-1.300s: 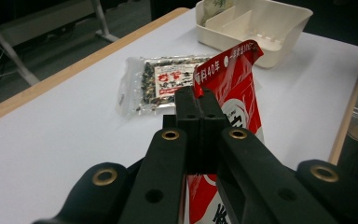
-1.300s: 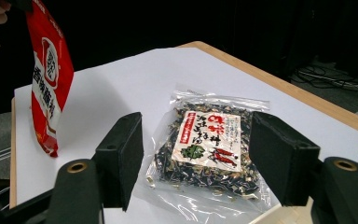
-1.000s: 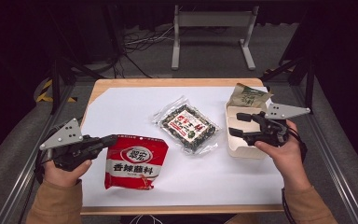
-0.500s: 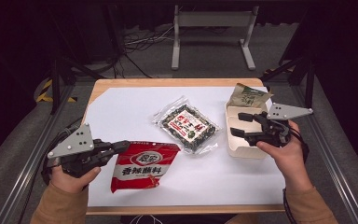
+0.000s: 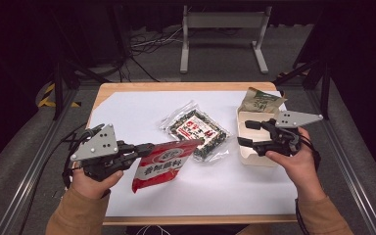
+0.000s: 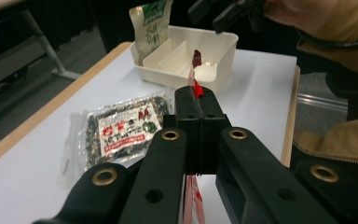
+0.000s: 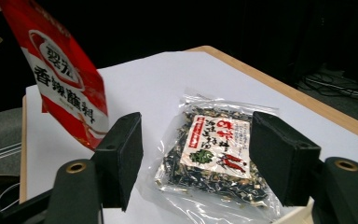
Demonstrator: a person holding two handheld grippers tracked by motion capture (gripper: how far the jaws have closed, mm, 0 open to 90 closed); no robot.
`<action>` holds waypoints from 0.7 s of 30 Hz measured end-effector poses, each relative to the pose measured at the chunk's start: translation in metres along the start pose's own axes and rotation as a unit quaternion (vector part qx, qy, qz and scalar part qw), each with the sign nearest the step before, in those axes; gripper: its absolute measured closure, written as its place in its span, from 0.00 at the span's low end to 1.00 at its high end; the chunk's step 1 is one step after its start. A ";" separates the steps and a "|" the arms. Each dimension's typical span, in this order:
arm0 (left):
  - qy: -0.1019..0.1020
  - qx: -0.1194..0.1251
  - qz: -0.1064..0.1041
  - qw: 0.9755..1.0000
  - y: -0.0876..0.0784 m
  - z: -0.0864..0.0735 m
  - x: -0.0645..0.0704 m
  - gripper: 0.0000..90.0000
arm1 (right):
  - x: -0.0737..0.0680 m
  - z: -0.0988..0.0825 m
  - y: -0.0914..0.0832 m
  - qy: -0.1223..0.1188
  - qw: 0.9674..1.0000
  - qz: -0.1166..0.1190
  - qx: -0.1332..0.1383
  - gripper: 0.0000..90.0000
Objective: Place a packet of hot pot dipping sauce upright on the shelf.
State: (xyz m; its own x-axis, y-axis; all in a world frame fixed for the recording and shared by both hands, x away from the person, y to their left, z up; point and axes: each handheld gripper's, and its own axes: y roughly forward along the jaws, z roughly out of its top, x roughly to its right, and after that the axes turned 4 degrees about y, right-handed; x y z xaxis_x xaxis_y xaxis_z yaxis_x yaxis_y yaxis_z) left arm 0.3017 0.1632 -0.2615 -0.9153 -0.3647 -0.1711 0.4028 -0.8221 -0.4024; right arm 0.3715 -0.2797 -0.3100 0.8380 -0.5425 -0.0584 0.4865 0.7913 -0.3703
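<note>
White tabletop [image 5: 137,105] | left claw [image 6: 196,100] clamps red packet [image 5: 164,161] edge-on | right claw [image 7: 196,158] apart, packet's label seen

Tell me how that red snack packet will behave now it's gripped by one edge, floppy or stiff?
Probably fairly floppy and light: the red packet hangs slanted from the left gripper, whose jaws pinch only its thin edge. Its glossy film may be slippery, so it could swing or slide on the way to the white tray.

We can't read the print on the red packet [image 5: 162,164], it's way too small from the high view. In the right gripper view its top runs off the frame. The clear bag [image 5: 197,129] has one corner tucked under the red packet, and the white tray [image 5: 252,149] is partly behind the right gripper [image 5: 247,133].
</note>
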 end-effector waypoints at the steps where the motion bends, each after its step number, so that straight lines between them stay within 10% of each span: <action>1: 0.003 0.002 0.000 1.000 0.003 0.003 -0.001 1.00 | -0.002 0.000 0.001 -0.004 1.000 0.003 -0.002 0.39; 21: 0.025 0.030 -0.048 0.998 0.045 0.034 0.007 1.00 | -0.031 0.000 0.027 -0.031 0.993 0.112 -0.029 0.44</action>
State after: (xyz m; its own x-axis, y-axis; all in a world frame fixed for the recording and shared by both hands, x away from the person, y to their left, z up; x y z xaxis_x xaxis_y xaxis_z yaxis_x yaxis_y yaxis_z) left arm 0.3139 0.1089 -0.2503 -0.9483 -0.2617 -0.1795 0.3113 -0.8772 -0.3656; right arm 0.3582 -0.2417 -0.3181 0.9380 -0.3347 -0.0896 0.2721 0.8717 -0.4075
